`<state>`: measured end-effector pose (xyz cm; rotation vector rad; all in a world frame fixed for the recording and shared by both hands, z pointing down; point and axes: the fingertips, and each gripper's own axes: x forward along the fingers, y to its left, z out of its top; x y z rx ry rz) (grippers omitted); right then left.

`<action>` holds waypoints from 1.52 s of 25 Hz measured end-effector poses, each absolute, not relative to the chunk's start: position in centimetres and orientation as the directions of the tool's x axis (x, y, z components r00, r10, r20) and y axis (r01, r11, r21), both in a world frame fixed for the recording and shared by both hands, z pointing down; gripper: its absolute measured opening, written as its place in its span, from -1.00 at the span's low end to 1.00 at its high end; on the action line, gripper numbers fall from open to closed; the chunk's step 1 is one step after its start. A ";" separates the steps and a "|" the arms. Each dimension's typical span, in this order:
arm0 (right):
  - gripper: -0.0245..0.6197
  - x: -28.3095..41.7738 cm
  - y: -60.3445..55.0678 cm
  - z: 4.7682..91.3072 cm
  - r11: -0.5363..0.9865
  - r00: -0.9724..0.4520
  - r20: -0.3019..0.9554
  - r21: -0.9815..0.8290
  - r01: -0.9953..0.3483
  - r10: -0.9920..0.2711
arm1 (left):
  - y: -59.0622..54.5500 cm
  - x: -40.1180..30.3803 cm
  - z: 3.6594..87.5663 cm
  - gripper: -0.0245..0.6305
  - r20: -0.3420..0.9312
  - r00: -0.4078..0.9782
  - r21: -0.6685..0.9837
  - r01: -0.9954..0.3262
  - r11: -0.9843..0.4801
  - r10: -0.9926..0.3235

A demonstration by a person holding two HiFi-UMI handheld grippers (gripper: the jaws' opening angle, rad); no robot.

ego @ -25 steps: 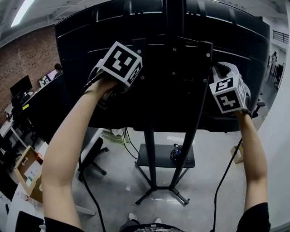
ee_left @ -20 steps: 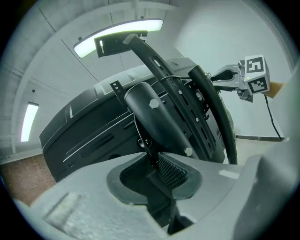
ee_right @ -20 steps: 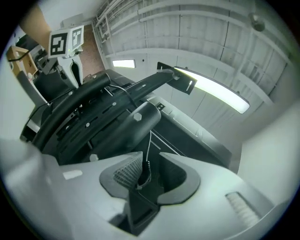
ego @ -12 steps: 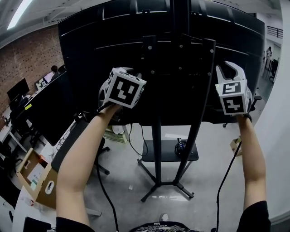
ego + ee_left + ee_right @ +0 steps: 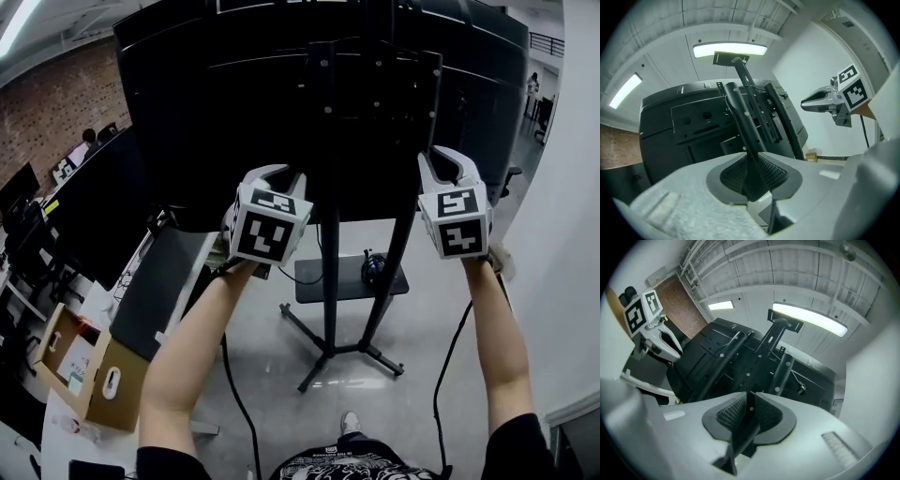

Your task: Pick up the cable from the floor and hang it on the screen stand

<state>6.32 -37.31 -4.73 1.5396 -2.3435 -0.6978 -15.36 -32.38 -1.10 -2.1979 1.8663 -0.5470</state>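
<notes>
The screen stand [image 5: 330,281] holds a big black screen [image 5: 187,112], seen from behind. A black coil of cable [image 5: 373,270] lies on the stand's low shelf [image 5: 319,286]. My left gripper [image 5: 272,175] hangs in front of the screen's lower edge, left of the centre post. Its jaws [image 5: 750,173] have just been opening; a narrow gap shows between them, with nothing in it. Right of the right upright, my right gripper [image 5: 448,159] holds level. Its jaws [image 5: 747,413] have just been closing and are slightly apart, also with nothing between them. Neither gripper touches the stand.
An open cardboard box [image 5: 80,370] sits on the floor at the lower left, beside a dark slanted panel [image 5: 159,291]. Desks with monitors line the brick wall [image 5: 56,94] on the left. A white wall [image 5: 567,244] closes the right side. Each gripper's own lead [image 5: 448,361] trails to the floor.
Both grippers have come down from the stand's upper bracket to the screen's lower edge and drawn back from it. More of the floor and the stand's base now shows.
</notes>
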 end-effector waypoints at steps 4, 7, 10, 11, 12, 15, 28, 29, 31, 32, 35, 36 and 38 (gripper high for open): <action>-0.84 4.4 -33.8 -1.0 0.376 -0.432 -0.022 0.457 -0.806 -0.902 | -29.6 -13.3 2.6 -0.69 0.151 0.224 -0.317 -0.911 -0.262 -0.963; -0.91 3.2 -31.0 2.5 0.417 -0.444 0.029 0.402 -0.815 -0.896 | -27.3 -11.9 5.3 -0.73 0.150 0.271 -0.280 -0.911 -0.304 -0.951; -0.91 2.1 -28.6 5.6 0.462 -0.463 0.075 0.314 -0.829 -0.883 | -25.2 -11.5 7.6 -0.74 0.138 0.258 -0.243 -0.927 -0.285 -0.956; -0.91 1.8 -27.9 6.5 0.477 -0.473 0.087 0.280 -0.833 -0.877 | -24.6 -11.5 8.3 -0.85 0.133 0.245 -0.224 -0.936 -0.270 -0.960; -0.91 1.4 -27.1 7.4 0.490 -0.482 0.098 0.250 -0.835 -0.871 | -23.9 -11.3 9.0 -0.88 0.128 0.241 -0.204 -0.943 -0.263 -0.962; -0.91 0.7 -24.8 9.5 0.519 -0.504 0.122 0.193 -0.833 -0.855 | -21.9 -9.7 10.9 -0.88 0.120 0.269 -0.150 -0.947 -0.286 -0.956; -0.91 0.9 -19.9 13.2 0.530 -0.516 0.143 0.076 -0.845 -0.844 | -18.5 -5.9 14.2 -0.93 0.130 0.355 -0.030 -0.932 -0.361 -0.926; -0.91 1.0 -19.8 13.3 0.528 -0.514 0.145 0.074 -0.846 -0.845 | -18.5 -5.9 14.3 -0.93 0.132 0.357 -0.027 -0.931 -0.363 -0.925; -0.91 1.2 -19.6 13.5 0.525 -0.511 0.150 0.071 -0.848 -0.846 | -18.3 -5.8 14.6 -0.93 0.135 0.358 -0.023 -0.931 -0.364 -0.924; -0.91 1.3 -19.5 13.6 0.524 -0.510 0.152 0.072 -0.848 -0.846 | -18.3 -5.8 14.7 -0.93 0.137 0.358 -0.019 -0.931 -0.364 -0.924; -0.91 1.4 -19.5 13.8 0.525 -0.509 0.160 0.080 -0.847 -0.846 | -18.3 -5.8 14.8 -0.93 0.135 0.356 -0.008 -0.933 -0.361 -0.925; -0.91 1.4 -19.5 13.9 0.525 -0.508 0.163 0.081 -0.847 -0.845 | -18.3 -5.8 14.7 -0.93 0.132 0.356 -0.004 -0.933 -0.360 -0.925; -0.91 1.4 -19.5 14.1 0.525 -0.507 0.168 0.082 -0.847 -0.845 | -18.3 -5.8 14.5 -0.93 0.126 0.357 0.002 -0.933 -0.360 -0.926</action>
